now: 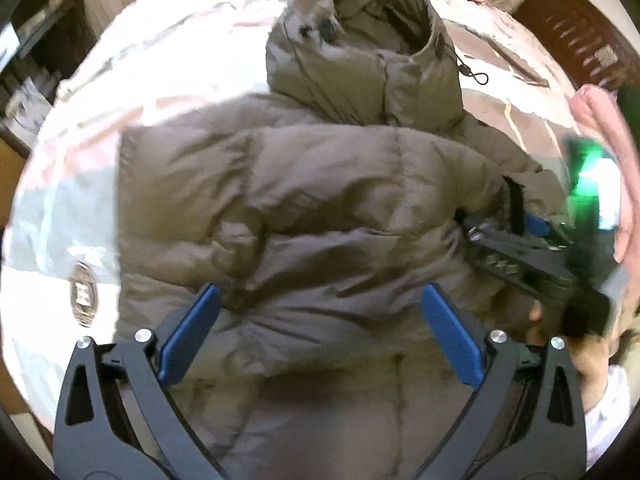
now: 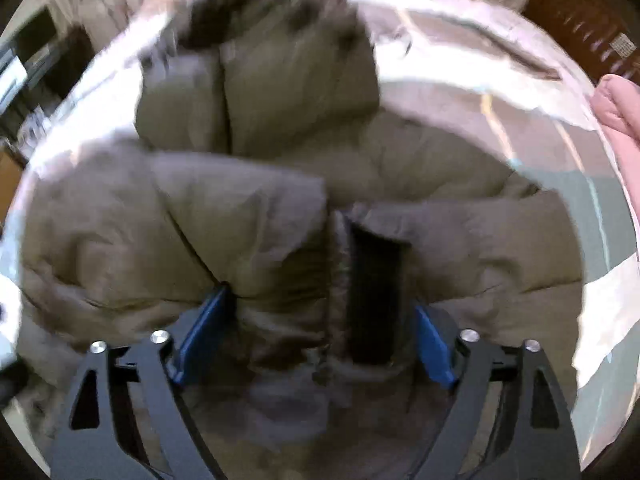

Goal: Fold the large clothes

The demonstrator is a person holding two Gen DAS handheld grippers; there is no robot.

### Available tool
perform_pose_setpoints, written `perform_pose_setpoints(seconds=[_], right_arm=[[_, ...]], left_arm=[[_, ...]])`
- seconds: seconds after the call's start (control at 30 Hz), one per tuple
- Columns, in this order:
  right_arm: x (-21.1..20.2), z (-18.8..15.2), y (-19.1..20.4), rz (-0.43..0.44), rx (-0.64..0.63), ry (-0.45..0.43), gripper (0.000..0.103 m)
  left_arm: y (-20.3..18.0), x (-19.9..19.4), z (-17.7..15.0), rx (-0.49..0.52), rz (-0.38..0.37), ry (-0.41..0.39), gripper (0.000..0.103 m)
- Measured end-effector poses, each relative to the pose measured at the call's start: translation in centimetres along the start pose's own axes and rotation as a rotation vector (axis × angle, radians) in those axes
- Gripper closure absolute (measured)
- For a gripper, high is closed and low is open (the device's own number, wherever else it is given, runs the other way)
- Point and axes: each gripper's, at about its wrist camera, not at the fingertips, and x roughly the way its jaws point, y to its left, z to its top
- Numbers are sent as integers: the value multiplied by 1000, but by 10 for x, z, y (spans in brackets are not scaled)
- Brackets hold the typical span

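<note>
An olive-brown puffer jacket (image 1: 320, 208) with a hood (image 1: 368, 52) lies on a bed; one sleeve is folded across its body. My left gripper (image 1: 320, 312) is open, hovering just above the jacket's lower body, holding nothing. My right gripper (image 2: 320, 320) has its jaws wide apart around a bunched sleeve with a dark ribbed cuff (image 2: 376, 292); the cloth fills the gap between the blue pads (image 2: 204, 328). In the left wrist view the right gripper (image 1: 516, 240) reaches into the jacket's right side. The jacket (image 2: 248, 216) fills the right wrist view.
The bed has a white and pale pink cover (image 1: 168, 64). A round badge print (image 1: 83, 294) shows on the cover at the left. A pink quilt (image 1: 600, 128) lies at the right edge. Dark wooden furniture (image 1: 576, 24) stands at the back right, shelves (image 1: 36, 48) at the left.
</note>
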Motion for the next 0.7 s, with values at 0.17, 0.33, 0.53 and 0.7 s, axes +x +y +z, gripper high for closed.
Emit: perform_pose_setpoints(seconds=[0.17, 0.33, 0.53, 0.7], right_arm=[[-30, 1, -22, 113, 150, -88, 14], [-64, -2, -35, -1, 130, -130, 14], [-31, -11, -119, 27, 386, 21, 14], [-9, -24, -138, 43, 465, 135, 14]], left_arm=[[23, -3, 2, -27, 21, 6, 2], [55, 9, 1, -121, 21, 67, 2], [76, 45, -9, -135, 52, 183, 2], [82, 46, -9, -171, 51, 195, 2]])
